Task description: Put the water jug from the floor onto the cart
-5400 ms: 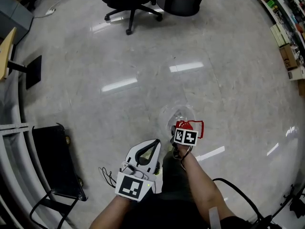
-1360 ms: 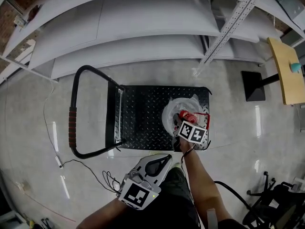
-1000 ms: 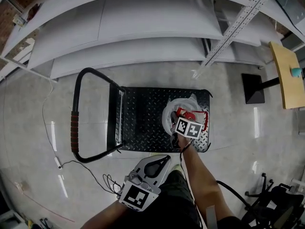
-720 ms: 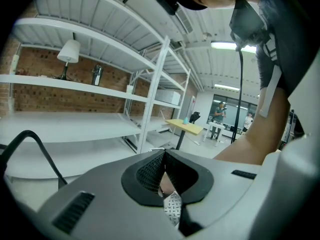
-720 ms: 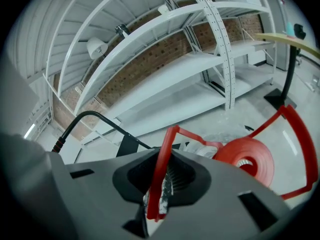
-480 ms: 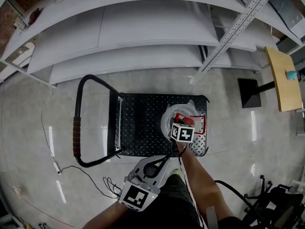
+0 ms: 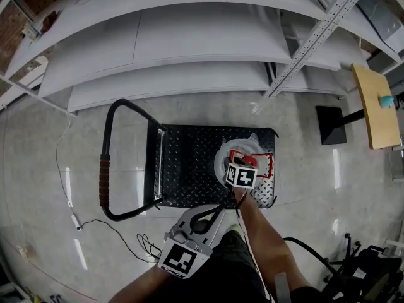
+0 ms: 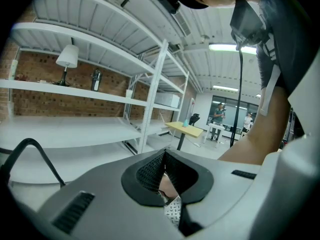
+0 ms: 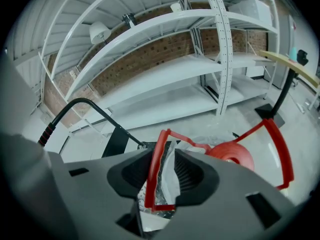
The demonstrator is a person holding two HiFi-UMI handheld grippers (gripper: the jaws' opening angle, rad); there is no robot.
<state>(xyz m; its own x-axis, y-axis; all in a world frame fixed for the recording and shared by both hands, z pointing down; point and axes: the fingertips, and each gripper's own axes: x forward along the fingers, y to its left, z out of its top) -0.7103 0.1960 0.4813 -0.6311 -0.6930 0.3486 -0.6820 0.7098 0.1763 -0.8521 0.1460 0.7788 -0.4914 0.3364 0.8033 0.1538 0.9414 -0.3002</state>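
Our right gripper (image 9: 166,159) has just been opening, jaws loose around the handle (image 9: 156,168) of the jug (image 7: 226,160), which stands at one end of the cart (image 7: 183,163). Withdrawing crooked, we could snag the handle and topple it

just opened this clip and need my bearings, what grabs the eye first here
The clear water jug with its red cap stands on the right part of the black cart, on the floor in front of the white shelving. The right gripper hangs over it. Its jaws have just been opening, and the jug's red handle sits between them, not pinched.
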